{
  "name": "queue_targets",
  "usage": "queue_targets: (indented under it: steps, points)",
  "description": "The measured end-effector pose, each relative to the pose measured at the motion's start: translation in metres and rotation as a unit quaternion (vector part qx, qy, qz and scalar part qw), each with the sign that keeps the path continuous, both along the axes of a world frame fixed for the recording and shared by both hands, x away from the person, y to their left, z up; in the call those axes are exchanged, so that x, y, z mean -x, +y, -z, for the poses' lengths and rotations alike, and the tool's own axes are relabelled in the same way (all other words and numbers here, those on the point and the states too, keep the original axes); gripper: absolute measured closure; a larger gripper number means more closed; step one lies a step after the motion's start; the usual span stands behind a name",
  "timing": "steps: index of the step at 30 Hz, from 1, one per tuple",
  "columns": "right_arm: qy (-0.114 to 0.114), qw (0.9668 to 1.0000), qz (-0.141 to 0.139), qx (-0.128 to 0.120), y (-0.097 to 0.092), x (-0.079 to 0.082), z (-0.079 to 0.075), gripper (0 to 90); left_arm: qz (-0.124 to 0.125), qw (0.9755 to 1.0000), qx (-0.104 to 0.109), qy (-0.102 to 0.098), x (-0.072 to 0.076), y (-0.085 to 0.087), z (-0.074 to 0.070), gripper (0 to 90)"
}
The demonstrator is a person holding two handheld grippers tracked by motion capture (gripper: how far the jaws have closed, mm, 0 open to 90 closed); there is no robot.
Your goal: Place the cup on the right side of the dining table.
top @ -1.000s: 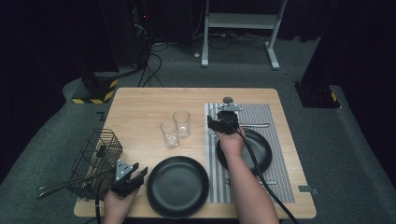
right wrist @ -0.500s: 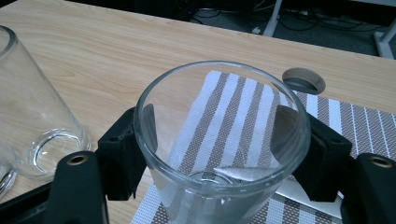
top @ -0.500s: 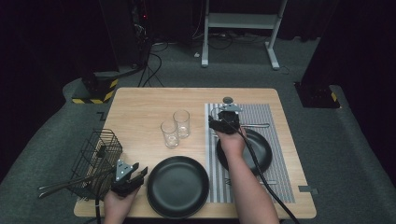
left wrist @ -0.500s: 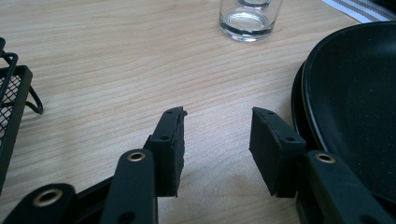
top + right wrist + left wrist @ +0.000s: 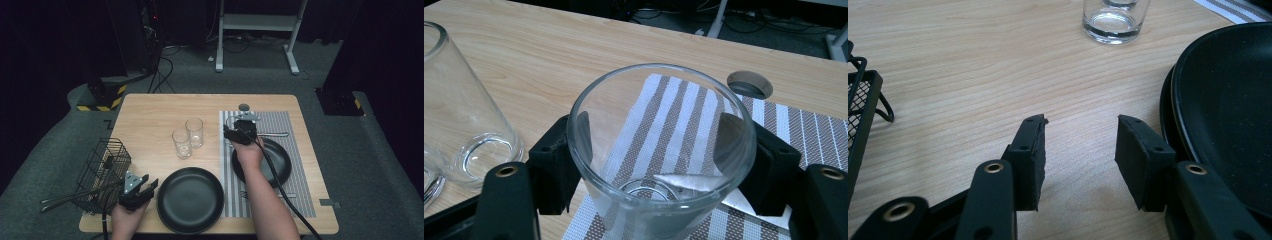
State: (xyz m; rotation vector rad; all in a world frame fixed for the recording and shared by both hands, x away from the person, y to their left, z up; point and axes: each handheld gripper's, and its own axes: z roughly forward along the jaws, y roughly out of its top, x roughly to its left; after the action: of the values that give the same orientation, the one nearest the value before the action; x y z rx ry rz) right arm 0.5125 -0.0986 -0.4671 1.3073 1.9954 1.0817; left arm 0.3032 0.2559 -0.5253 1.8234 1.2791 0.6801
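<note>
From the high view, the right gripper (image 5: 235, 131) sits at the far left corner of the striped placemat (image 5: 295, 120), just beyond the black plate (image 5: 280, 165) that lies on the mat; the two free glasses (image 5: 188, 137) stand on bare wood off to its left. The left gripper (image 5: 145, 187) rests near the table's near edge, between the wire basket (image 5: 102, 165) on its left and a second black plate (image 5: 190, 200) on its right.

In the left gripper view, the left gripper (image 5: 1080, 145) has its jaws parted with nothing between them, only wooden tabletop (image 5: 973, 65). The black plate (image 5: 1228, 125) lies just beside the right-hand jaw, the basket's edge (image 5: 860, 115) is off to the left, and a glass base (image 5: 1113, 20) stands well ahead.

In the right gripper view, the right gripper (image 5: 659, 155) clasps a clear glass (image 5: 661, 150), one pad against each side of its wall. The glass stands upright over the corner of the placemat (image 5: 804, 135). Another glass (image 5: 459, 110) stands just to the left of the jaws, and a round hole in the table (image 5: 750, 84) lies ahead to the right.
</note>
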Motion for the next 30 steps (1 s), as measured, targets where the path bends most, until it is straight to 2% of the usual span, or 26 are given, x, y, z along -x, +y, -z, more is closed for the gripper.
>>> queue_targets:
  steps: [7, 17, 20, 26, 30]
  points:
    - [-0.002, 1.0, -0.004, 0.002, 0.0012, 0.0024, 0.0005, 28.2, 0.0, 1.0, -0.001, 0.001, 0.0, -0.0002, 0.0, 55.3]
    - [0.004, 0.9999, -0.003, -0.009, 0.0018, 0.0027, 0.002, 27.0, 0.002, 1.0, 0.002, 0.004, -0.0005, -0.0005, 0.0002, 54.8]
    - [0.012, 0.9997, -0.006, -0.022, 0.0003, 0.0016, 0.0014, 22.9, 0.004, 1.0, -0.002, 0.003, -0.0007, -0.0005, 0.0002, 54.8]
    - [0.016, 0.9995, -0.006, -0.025, -0.0006, 0.0027, -0.0026, 14.0, 0.004, 1.0, -0.004, 0.004, -0.0009, -0.0009, 0.0002, 54.8]
    - [0.013, 0.9994, -0.01, -0.029, -0.0016, 0.004, -0.0064, 13.6, 0.004, 1.0, -0.004, 0.005, -0.0009, -0.0009, 0.0001, 54.7]
